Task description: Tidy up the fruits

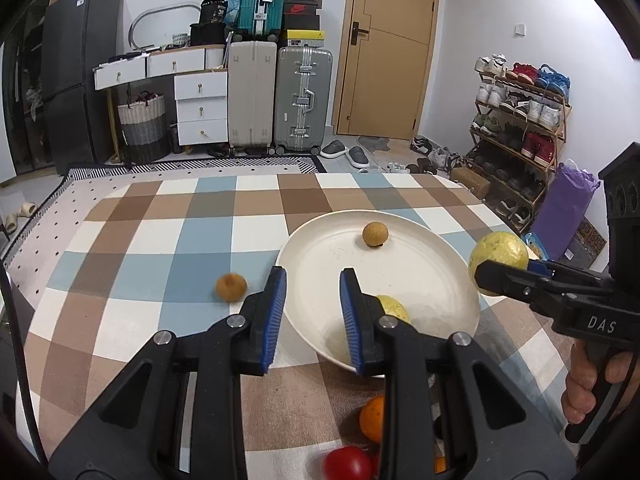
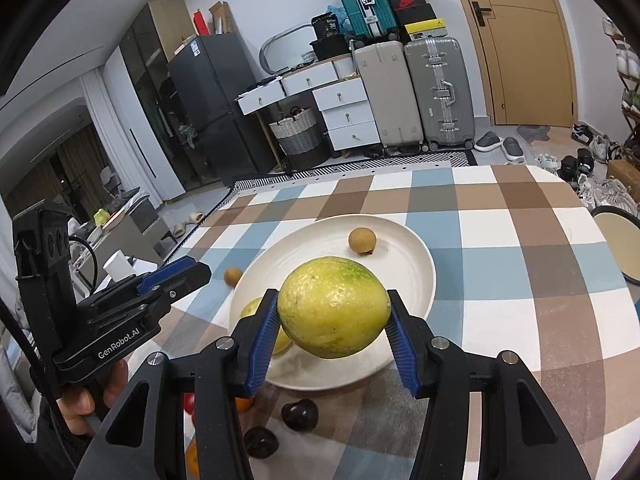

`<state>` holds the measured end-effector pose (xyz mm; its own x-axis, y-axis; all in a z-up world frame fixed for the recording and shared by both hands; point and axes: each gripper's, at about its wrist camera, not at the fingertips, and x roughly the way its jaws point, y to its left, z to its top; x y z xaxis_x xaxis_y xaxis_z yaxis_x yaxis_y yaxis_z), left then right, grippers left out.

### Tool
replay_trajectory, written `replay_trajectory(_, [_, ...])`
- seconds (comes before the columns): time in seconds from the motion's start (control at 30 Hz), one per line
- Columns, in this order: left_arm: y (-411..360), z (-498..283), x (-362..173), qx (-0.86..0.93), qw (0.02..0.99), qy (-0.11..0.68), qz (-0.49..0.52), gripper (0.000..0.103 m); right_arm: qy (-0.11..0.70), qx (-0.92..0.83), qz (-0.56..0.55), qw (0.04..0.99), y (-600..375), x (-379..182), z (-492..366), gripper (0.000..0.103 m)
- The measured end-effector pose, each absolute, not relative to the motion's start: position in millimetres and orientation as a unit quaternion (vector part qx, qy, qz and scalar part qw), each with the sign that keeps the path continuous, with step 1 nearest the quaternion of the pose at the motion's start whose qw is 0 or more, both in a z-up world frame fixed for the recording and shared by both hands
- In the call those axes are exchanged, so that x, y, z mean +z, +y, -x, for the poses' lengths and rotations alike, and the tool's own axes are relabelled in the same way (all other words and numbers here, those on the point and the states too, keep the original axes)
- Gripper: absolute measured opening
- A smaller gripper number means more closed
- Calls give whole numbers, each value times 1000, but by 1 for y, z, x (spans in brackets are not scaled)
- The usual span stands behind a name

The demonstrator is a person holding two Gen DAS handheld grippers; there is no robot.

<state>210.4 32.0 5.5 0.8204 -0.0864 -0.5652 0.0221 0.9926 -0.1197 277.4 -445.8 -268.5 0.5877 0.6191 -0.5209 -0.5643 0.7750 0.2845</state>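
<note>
My right gripper [image 2: 332, 312] is shut on a large yellow-green fruit [image 2: 334, 308] and holds it above the near rim of a white plate [image 2: 400, 264]. In the left wrist view that fruit [image 1: 498, 256] hangs at the plate's [image 1: 420, 280] right edge. The plate carries a small brown fruit [image 1: 375, 234] and a yellow fruit [image 1: 394, 306] partly hidden by a finger. Another brown fruit [image 1: 231, 287] lies on the checked cloth left of the plate. My left gripper [image 1: 312, 284] is shut with nothing in it, over the plate's near left rim.
An orange [image 1: 372, 418] and a red tomato [image 1: 346, 462] lie on the cloth under my left gripper. Two dark fruits [image 2: 299, 414] sit just before the plate. A round stool [image 2: 616, 240] stands past the table's right edge.
</note>
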Motion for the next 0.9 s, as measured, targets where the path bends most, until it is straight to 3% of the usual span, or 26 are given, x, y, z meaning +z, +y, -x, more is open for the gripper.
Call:
replay_trajectory(0.73, [36, -223, -13, -48, 944, 320, 64, 25, 342, 321, -26, 883, -436, -295, -297, 53])
replay_trajectory(0.9, [50, -222, -17, -39, 939, 332, 82, 32, 345, 320, -22, 882, -435, -297, -297, 53])
